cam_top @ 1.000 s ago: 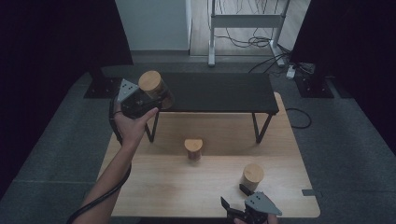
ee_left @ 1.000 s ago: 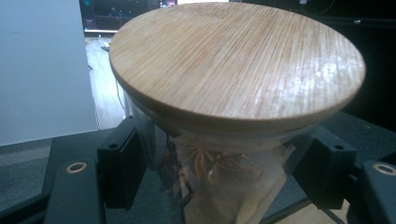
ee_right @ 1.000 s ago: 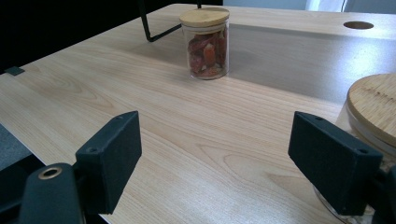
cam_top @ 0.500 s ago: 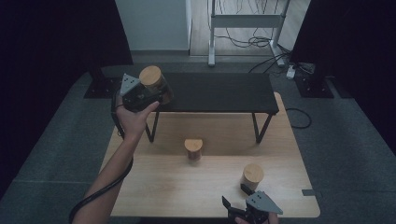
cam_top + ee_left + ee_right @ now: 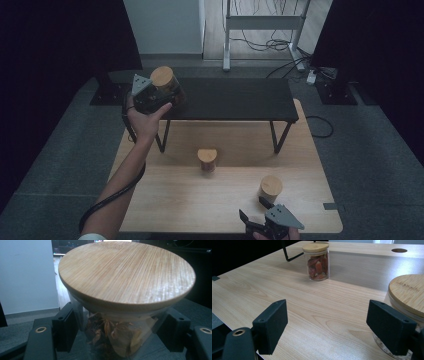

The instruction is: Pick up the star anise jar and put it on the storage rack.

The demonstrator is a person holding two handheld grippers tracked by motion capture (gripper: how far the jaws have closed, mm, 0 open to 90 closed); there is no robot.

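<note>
My left gripper (image 5: 169, 95) is shut on a glass jar (image 5: 163, 79) with a round bamboo lid and holds it above the left end of the black shelf (image 5: 235, 97). In the left gripper view the jar (image 5: 125, 282) sits between both pads of the left gripper (image 5: 117, 335), with brown dried pieces inside. My right gripper (image 5: 251, 209) stands open low at the table's front edge. A second lidded jar (image 5: 271, 187) stands just beside its right jaw; in the right gripper view this jar (image 5: 409, 297) lies outside the gap of the right gripper (image 5: 329, 322). A third jar (image 5: 207, 159) holds reddish pieces.
The wooden table (image 5: 165, 200) carries the low black shelf on thin metal legs (image 5: 278, 140). The reddish jar (image 5: 317, 261) stands mid-table in front of the shelf. A cable hole (image 5: 399, 250) is in the tabletop. Dark floor and cables surround the table.
My left hand has carried the jar a little farther away, up over the shelf's left end. The right gripper has stayed where it was.
</note>
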